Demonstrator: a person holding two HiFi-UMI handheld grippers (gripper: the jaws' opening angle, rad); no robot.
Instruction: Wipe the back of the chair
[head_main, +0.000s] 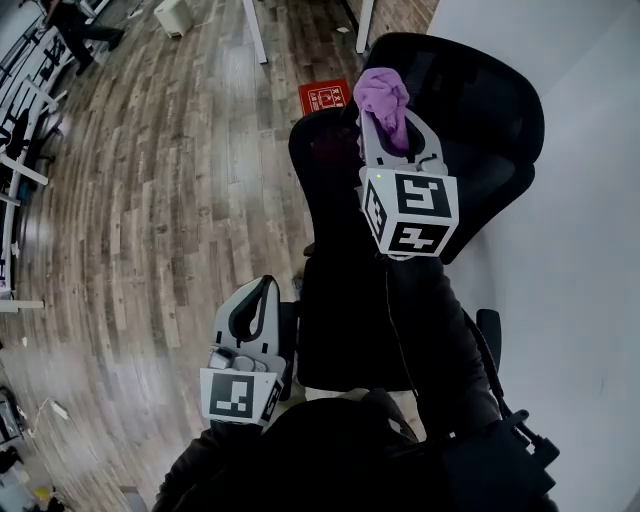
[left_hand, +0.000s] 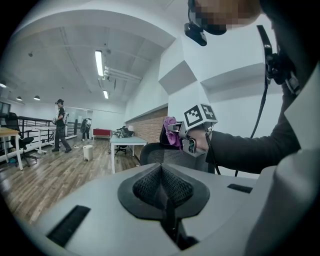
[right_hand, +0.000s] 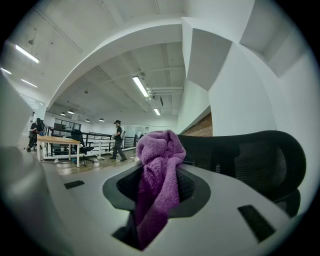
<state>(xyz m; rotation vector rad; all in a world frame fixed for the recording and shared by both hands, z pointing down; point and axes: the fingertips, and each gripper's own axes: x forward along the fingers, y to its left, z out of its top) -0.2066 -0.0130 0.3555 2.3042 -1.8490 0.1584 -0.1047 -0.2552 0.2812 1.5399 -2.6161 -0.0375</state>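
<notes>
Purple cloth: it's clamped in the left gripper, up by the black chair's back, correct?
No: the right gripper view shows the purple cloth clamped in the right gripper, not the left gripper, up by the black chair's back.

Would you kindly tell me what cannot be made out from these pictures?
- Whether the purple cloth touches the chair back: they merely overlap in the head view, and the right gripper view settles nothing.
- Print on the red floor sign: head view, too small.
- What the distant person is doing: right gripper view, too small.
</notes>
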